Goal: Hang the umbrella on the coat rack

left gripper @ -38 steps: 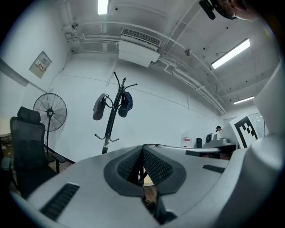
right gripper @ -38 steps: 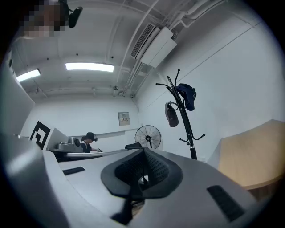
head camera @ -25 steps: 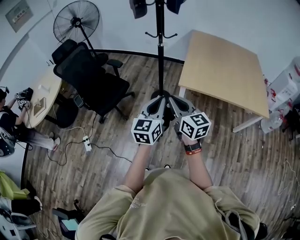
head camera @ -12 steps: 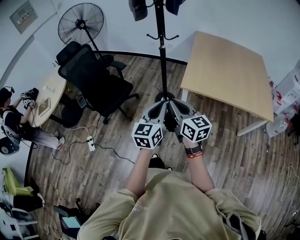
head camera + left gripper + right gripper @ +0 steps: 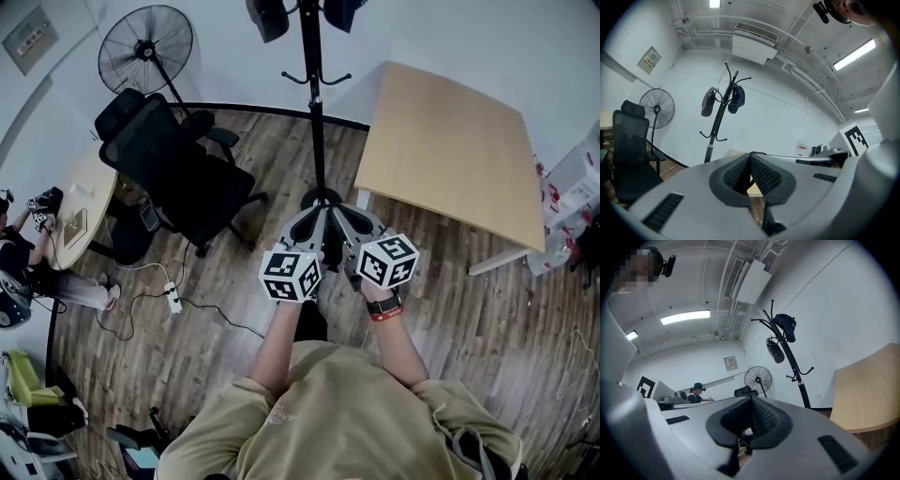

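Observation:
The black coat rack (image 5: 314, 112) stands straight ahead of me, its base (image 5: 322, 198) just beyond both grippers. A dark folded umbrella (image 5: 708, 101) hangs from an upper hook, also seen in the right gripper view as the umbrella (image 5: 774, 350). Beside it hangs a dark blue item (image 5: 738, 97). My left gripper (image 5: 314, 221) and right gripper (image 5: 349, 219) are held side by side at waist height, both shut with nothing between the jaws. In their own views, the left gripper (image 5: 750, 161) and right gripper (image 5: 751, 405) point up at the rack from a distance.
A light wooden table (image 5: 450, 141) stands to the right of the rack. At the left are a black office chair (image 5: 173, 169) and a standing fan (image 5: 145, 45). A power strip and cable (image 5: 173, 295) lie on the wooden floor. A seated person (image 5: 23, 253) is at far left.
The view has shifted slightly; the two grippers stay close together and shut in front of the rack base. The umbrella hangs unmoved.

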Available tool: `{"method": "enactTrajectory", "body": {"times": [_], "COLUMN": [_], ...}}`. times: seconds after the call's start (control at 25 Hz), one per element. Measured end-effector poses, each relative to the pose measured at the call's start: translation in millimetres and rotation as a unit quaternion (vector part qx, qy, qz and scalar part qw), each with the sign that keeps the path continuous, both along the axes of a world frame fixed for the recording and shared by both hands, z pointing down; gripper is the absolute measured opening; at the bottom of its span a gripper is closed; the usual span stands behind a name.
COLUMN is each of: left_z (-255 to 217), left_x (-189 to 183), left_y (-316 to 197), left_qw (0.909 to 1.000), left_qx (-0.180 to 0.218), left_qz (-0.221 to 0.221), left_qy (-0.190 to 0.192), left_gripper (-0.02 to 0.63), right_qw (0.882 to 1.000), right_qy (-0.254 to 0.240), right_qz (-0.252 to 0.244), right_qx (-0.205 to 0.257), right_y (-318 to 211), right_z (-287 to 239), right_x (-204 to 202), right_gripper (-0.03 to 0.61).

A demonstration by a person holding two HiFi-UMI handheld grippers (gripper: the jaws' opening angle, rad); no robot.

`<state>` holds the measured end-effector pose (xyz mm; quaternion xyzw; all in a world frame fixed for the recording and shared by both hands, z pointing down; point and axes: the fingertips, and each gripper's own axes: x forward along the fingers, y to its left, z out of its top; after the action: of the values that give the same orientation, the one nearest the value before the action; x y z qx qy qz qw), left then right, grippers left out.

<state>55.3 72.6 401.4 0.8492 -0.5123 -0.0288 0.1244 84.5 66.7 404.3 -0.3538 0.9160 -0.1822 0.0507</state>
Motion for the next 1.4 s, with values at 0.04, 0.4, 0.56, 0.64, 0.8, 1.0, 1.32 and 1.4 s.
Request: {"method": "enactTrajectory", "body": {"times": [0.04, 0.4, 0.56, 0.64, 0.8, 1.0, 1.32, 1.4], "left_z": [1, -4, -6, -7, -3, -2, -9, -8], "left_x": [-4, -23, -23, -25, -36, -48, -75, -83], "left_y": [-11, -103, -130, -140, -157, -177, -217, -229], "left_qw": [1.0, 0.9998, 0.9996, 0.9995, 0.9994, 0.9993, 0.9991, 0.999], "left_qx": [-0.001, -0.008, -0.01, -0.011, -0.013, -0.014, -0.003, -0.001], "left_qz": [-0.003, 0.007, 0.021, 0.024, 0.025, 0.025, 0.035, 0.038], "left_qy": [0.003, 0.014, 0.016, 0.018, 0.022, 0.025, 0.025, 0.025], "left_gripper": [0.025, 0.025, 0.025, 0.025, 0.025, 0.025, 0.025, 0.025], "right_qw": [1.0, 1.0, 1.0, 0.999, 0.999, 0.999, 0.999, 0.999], "right_qy": [0.003, 0.013, 0.015, 0.014, 0.018, 0.024, 0.027, 0.028], "right_qz": [-0.002, 0.012, 0.021, 0.023, 0.022, 0.023, 0.031, 0.034], "right_qx": [-0.001, -0.01, -0.016, -0.019, -0.022, -0.023, -0.014, -0.011], "right_y": [-10, -99, -128, -137, -152, -172, -213, -225], "right_z": [0, -5, -7, -7, -3, -2, -7, -6], "right_x": [-3, -22, -22, -25, -35, -48, -75, -83], "right_gripper": [0.015, 0.015, 0.015, 0.015, 0.015, 0.015, 0.015, 0.015]}}
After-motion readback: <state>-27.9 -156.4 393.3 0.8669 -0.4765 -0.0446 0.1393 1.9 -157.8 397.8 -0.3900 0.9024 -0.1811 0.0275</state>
